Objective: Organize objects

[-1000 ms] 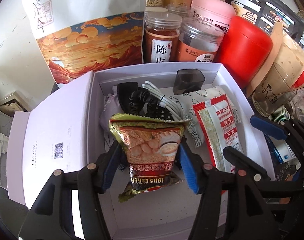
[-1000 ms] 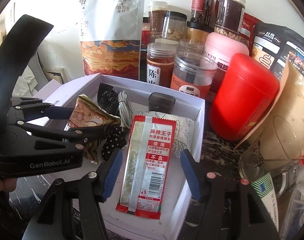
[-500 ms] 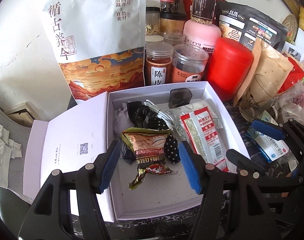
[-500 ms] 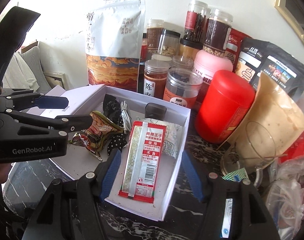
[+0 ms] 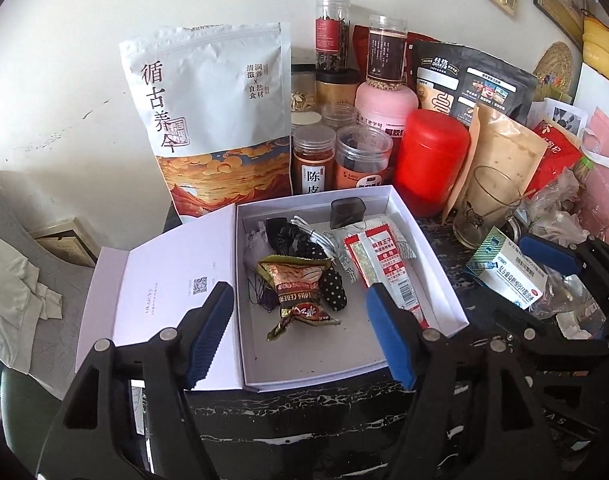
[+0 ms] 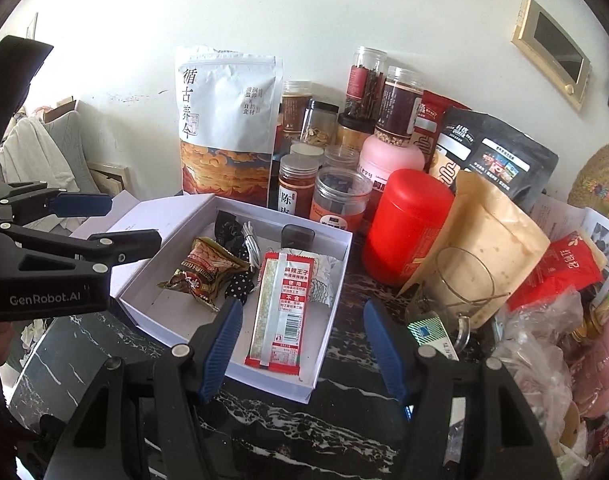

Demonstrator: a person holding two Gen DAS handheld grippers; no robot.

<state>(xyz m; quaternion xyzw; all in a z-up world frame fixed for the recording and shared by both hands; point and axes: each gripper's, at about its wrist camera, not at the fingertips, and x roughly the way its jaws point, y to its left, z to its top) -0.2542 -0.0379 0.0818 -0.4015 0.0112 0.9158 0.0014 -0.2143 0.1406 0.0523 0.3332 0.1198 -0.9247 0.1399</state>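
Observation:
An open white box (image 5: 444, 280) (image 6: 336, 292) sits on the dark marble counter. In it lie a brown cereal snack packet (image 5: 300, 284) (image 6: 204, 272), a long red-and-white sachet (image 5: 388, 268) (image 6: 280, 312), a white cable (image 5: 312, 236), a black polka-dot item (image 5: 334, 284) and a dark small case (image 5: 346, 212). My left gripper (image 5: 300, 336) is open and empty, held back above the box's near edge. My right gripper (image 6: 300, 344) is open and empty, above the box's near right corner. The left gripper also shows at the left of the right wrist view (image 6: 104, 220).
The box's lid (image 5: 164, 288) lies open to the left. Behind stand a large white pouch (image 5: 212, 120), several jars (image 5: 314, 160), a red canister (image 5: 428, 160) and a black pouch (image 5: 472, 80). A glass mug (image 5: 484, 208), a medicine box (image 5: 508, 272) and plastic bags crowd the right.
My left gripper opened and let the cereal packet drop into the box. Both grippers have pulled back and up, away from the box.

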